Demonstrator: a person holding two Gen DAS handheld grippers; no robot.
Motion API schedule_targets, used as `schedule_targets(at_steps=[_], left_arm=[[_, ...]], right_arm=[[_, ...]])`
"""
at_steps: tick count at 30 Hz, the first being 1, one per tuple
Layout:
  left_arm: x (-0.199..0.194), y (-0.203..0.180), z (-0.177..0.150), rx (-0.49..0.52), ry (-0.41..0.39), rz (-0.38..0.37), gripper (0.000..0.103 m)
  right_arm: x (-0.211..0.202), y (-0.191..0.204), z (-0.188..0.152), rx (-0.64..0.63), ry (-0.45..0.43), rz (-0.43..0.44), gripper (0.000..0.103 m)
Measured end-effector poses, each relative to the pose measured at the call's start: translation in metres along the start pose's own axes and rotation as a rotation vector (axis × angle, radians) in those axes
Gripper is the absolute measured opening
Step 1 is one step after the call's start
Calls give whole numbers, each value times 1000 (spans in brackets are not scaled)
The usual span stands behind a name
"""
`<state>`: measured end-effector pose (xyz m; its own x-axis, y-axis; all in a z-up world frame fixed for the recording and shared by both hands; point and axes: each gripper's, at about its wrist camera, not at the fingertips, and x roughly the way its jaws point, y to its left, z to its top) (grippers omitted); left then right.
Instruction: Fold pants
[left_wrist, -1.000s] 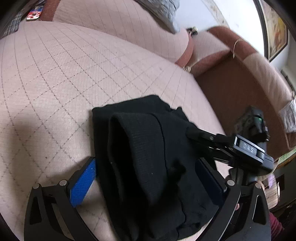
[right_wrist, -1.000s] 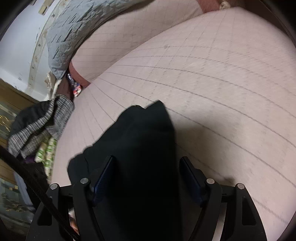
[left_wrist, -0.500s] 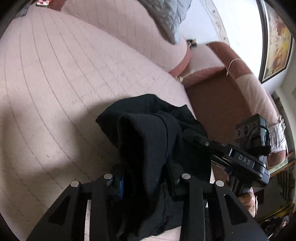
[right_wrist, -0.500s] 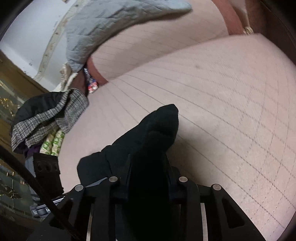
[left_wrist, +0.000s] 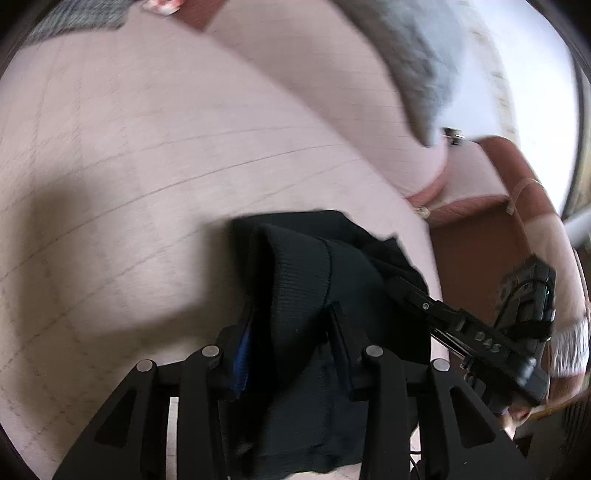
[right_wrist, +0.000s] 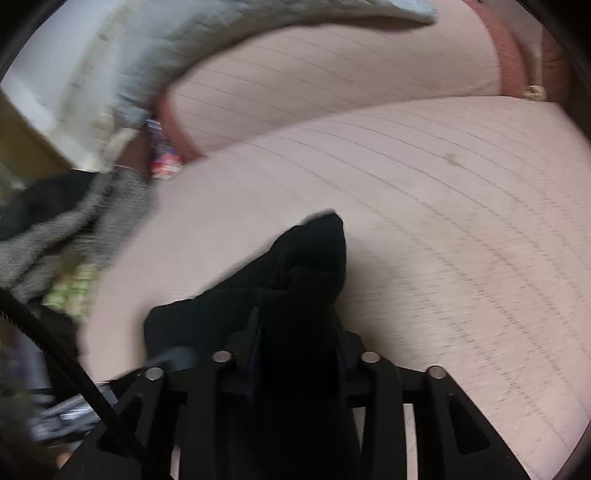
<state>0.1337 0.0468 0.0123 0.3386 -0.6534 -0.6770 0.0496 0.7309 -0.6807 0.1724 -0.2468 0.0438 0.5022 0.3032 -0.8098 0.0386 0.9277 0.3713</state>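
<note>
The black pants (left_wrist: 314, 273) are bunched in a folded bundle near the front edge of the pink quilted sofa seat (left_wrist: 147, 155). My left gripper (left_wrist: 291, 317) is shut on a thick fold of the pants. My right gripper (right_wrist: 295, 325) is shut on another part of the pants (right_wrist: 310, 258), which rise between its fingers. The right gripper also shows in the left wrist view (left_wrist: 436, 314), clamped on the bundle's right side. Both views are motion-blurred.
A grey quilted blanket (right_wrist: 192, 40) hangs over the sofa back. A pile of grey and black clothes (right_wrist: 55, 221) lies at the seat's left end. The brown sofa arm (left_wrist: 476, 236) is to the right.
Both grippers went from open around the pants to shut on them. The bundle has been lifted and drawn up, and both grippers are moving over the seat.
</note>
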Motion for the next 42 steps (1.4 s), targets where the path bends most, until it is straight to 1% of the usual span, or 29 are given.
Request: schedule_targets(at_steps=[1, 2, 3, 5, 6, 7, 8, 9, 10, 11, 13, 15, 16, 18, 21, 23, 24, 26, 28, 31, 33, 35, 36, 38, 40, 41, 42], left_arm=[[-3, 5, 2, -44, 19, -39, 37], [-9, 7, 4, -68, 11, -55, 37], [-19, 5, 6, -66, -20, -54, 37], [-43, -4, 9, -18, -116, -27, 37], [-53, -9, 9, -1, -158, -26, 37], [-60, -15, 8, 15, -192, -62, 40], [-61, -18, 7, 24, -198, -96, 43], [-59, -20, 7, 29, -196, -121, 50], [-52, -24, 4, 37, -181, -149, 56], [-48, -26, 3, 40, -168, -156, 58], [-27, -27, -1, 45, -109, -155, 60], [-11, -21, -4, 42, -73, -120, 60], [-5, -17, -5, 36, -64, -115, 60], [-1, -12, -3, 24, -65, -136, 60], [1, -11, 0, 12, -56, -151, 60], [-2, -10, 1, 1, -55, -161, 60], [-5, -11, 1, -6, -50, -160, 60], [-17, -6, -3, -6, -49, -149, 61], [-26, -12, -5, 7, -68, -113, 65], [-32, -19, -15, 48, -81, -44, 66], [-30, -20, -24, 72, -58, -5, 66], [-21, -19, -35, 92, -18, 27, 66], [-18, -19, -39, 102, -6, 52, 66], [-16, -23, -45, 148, -20, 86, 66], [-19, -28, -49, 178, -27, 116, 66], [-23, -31, -50, 188, -36, 130, 66], [-29, -34, -53, 201, -49, 138, 66]], right_arm=[[1, -4, 0, 17, -3, -5, 45], [-3, -8, 0, 47, -20, 9, 45], [-11, -11, 1, 65, -53, 13, 45], [-28, -11, 3, 72, -124, 12, 46], [-35, -10, 7, 71, -140, 34, 47], [-37, -10, 11, 77, -132, 66, 47], [-36, -12, 16, 93, -112, 111, 47], [-32, -14, 21, 122, -85, 161, 47], [-27, -16, 24, 148, -69, 191, 47], [-22, -20, 26, 174, -56, 214, 47], [-4, -24, 31, 233, -18, 260, 47], [13, -33, 30, 286, 19, 282, 47], [22, -38, 28, 314, 37, 278, 47], [38, -45, 27, 360, 61, 266, 47], [47, -54, 25, 392, 74, 269, 47], [41, -55, 27, 405, 70, 276, 48], [31, -53, 28, 392, 47, 270, 49], [11, -47, 24, 354, 6, 265, 58], [-15, -43, 10, 313, -30, 283, 58], [-52, -35, -27, 227, -79, 245, 58], [-68, -32, -57, 180, -99, 212, 58], [-73, -31, -80, 150, -108, 179, 58], [-73, -31, -91, 129, -119, 140, 58], [-66, -32, -98, 87, -117, 90, 57], [-60, -28, -95, 38, -114, 19, 57], [-60, -23, -92, 26, -111, -1, 57], [-65, -20, -91, 22, -119, 4, 57]])
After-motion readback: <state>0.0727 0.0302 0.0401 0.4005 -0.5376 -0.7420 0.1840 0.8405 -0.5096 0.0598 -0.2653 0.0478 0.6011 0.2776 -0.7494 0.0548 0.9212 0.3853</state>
